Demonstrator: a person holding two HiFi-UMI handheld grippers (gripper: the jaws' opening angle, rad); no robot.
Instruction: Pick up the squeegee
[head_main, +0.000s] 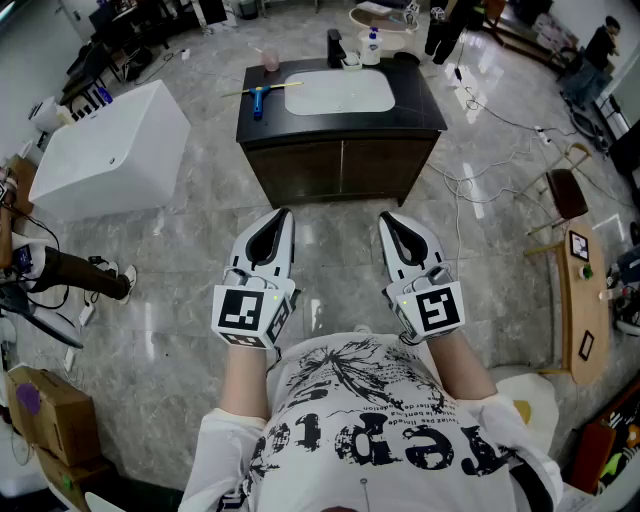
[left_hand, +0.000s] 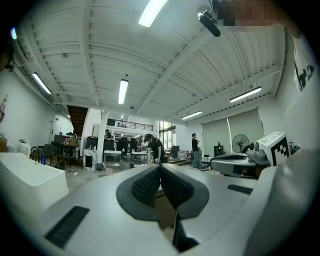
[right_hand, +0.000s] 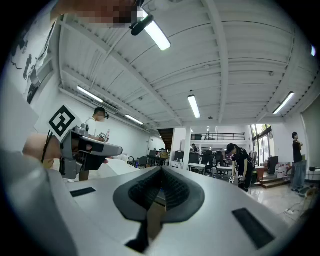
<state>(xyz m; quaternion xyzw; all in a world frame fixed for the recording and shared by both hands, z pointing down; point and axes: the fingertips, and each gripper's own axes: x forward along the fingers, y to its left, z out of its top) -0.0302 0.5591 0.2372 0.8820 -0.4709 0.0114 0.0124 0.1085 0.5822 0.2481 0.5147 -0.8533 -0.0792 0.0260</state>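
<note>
A blue-handled, yellow-bladed squeegee (head_main: 258, 98) lay on the black vanity tabletop (head_main: 420, 102), just left of the white oval sink basin (head_main: 340, 90). Well short of it, the left claw (head_main: 284, 214) and right claw (head_main: 384, 218) were held level, both pressed together and empty.

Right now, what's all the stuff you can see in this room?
squeegee: one, blue and yellow, on the countertop left of the basin
sink cabinet: one, dark with a white basin, straight ahead
cup: one, pink, countertop's back left
bottle: one, white with a blue cap, behind the basin
bathtub: one, white, far left
cardboard box: one, brown, floor at near left
chair: one, brown, right
left gripper: white, shut, empty
right gripper: white, shut, empty
</note>
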